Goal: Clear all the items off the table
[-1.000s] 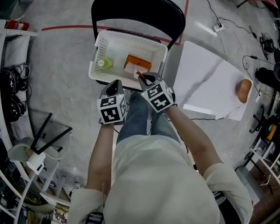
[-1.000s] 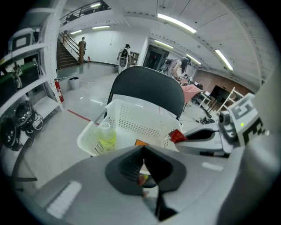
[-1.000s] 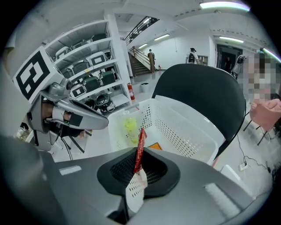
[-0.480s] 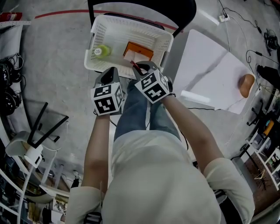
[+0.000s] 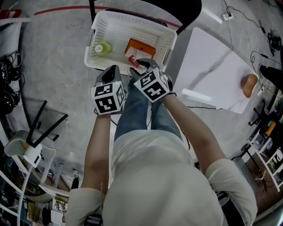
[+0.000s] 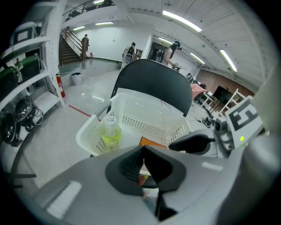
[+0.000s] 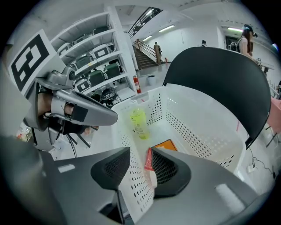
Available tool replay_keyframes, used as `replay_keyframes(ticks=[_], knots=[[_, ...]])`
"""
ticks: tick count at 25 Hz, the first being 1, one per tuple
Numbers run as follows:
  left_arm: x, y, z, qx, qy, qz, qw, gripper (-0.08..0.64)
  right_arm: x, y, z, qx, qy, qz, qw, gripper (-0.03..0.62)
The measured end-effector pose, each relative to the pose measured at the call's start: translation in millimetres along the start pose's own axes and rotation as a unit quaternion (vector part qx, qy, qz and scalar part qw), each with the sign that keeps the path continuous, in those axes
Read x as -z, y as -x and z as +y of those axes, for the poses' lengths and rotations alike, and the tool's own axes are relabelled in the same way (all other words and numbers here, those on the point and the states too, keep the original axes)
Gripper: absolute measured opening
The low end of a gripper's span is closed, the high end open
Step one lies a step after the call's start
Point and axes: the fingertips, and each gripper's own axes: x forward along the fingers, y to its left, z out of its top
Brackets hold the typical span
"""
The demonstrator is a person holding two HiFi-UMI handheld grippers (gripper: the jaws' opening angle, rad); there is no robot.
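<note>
Directly ahead of us the basket [image 5: 132,18] sits on a black chair [image 5: 188,9], its near rim right under the tips of both grippers. To the left of the chair the grey floor [image 5: 57,66] lies open out to a red tape line [image 5: 66,10] at the far side. A stool [image 5: 31,154] crowds the near left. To the right, the table [image 5: 208,57] brings its left edge up just beside the basket. A brown item [image 5: 249,84] lies at the table's far right end, well apart from us.

Our right gripper [image 5: 140,66] has just been opening, and its jaws stand apart astride the basket's near wall, which runs up between them. A red packet [image 7: 148,160] is also between them, lying against the right jaw, and the pads do not press on it. From above, the packet shows inside the basket at the gripper's tips, near the orange box [image 5: 139,46]. The bottle [image 5: 102,47] lies at the basket's left end.

Our left gripper [image 5: 112,69] hangs just left of the right one, at the basket's near rim, with its jaws closed together on nothing.
</note>
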Motion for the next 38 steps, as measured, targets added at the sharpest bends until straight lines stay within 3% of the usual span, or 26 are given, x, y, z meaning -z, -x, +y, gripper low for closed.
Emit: replay_keyframes(ticks=[3, 11, 22, 38], knots=[[-0.9, 0.1, -1.9, 0.001, -0.001, 0.000, 1.0000, 0.008, -1.3, 1.4, 1.4, 0.000, 0.001, -0.002, 1.000, 0.170], [-7.9, 1.7, -6.9, 0.004, -0.006, -0.006, 1.0000, 0.008, -3.8, 7.4, 0.8, 0.004, 0.005, -0.004, 1.000, 0.164], [-12.7, 14.8, -19.7, 0.014, -0.018, -0.016, 0.9996, 0.008, -11.3, 28.8, -1.3, 0.037, 0.011, -0.017, 0.999, 0.006], [-22.9, 50.6, -53.8, 0.032, -0.064, -0.032, 0.9969, 0.008, -20.3, 87.6, 10.1, 0.071, 0.007, -0.058, 0.996, 0.000]])
